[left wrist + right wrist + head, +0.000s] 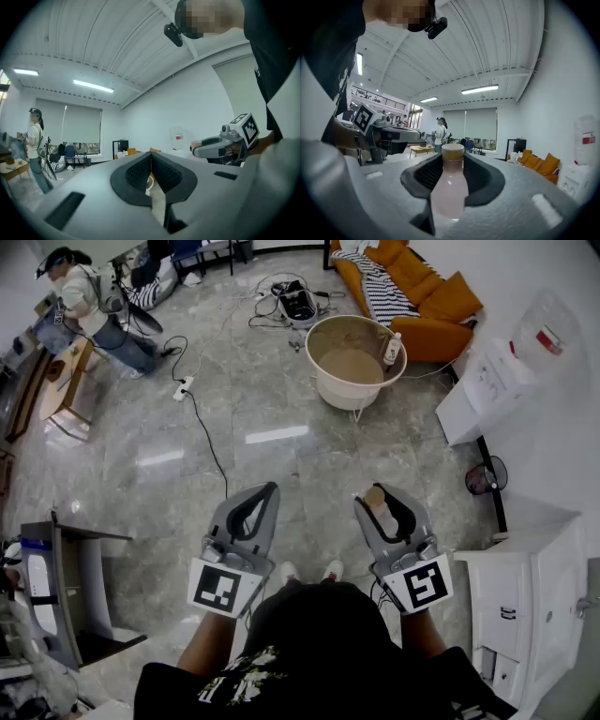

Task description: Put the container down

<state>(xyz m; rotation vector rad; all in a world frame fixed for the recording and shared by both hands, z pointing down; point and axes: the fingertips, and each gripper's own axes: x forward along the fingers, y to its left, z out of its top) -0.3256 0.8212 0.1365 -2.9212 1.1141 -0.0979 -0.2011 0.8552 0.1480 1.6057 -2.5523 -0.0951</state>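
The container is a small bottle (451, 185) of pale pink liquid with a tan cap. It stands upright between the black pads of my right gripper (452, 164), which is shut on it. In the head view the bottle (379, 507) and right gripper (380, 498) hang in front of my body, high above the floor. My left gripper (266, 491) is level with it to the left, its jaws closed tip to tip with nothing between them. In the left gripper view its black pads (140, 171) meet in a line.
A round beige table (323, 381) with a small bottle (392, 348) on it stands ahead, beyond grey floor. An orange sofa (412, 287) lies behind it. White cabinets (520, 587) line the right. Cables (202, 427) cross the floor; a person (89, 310) stands far left.
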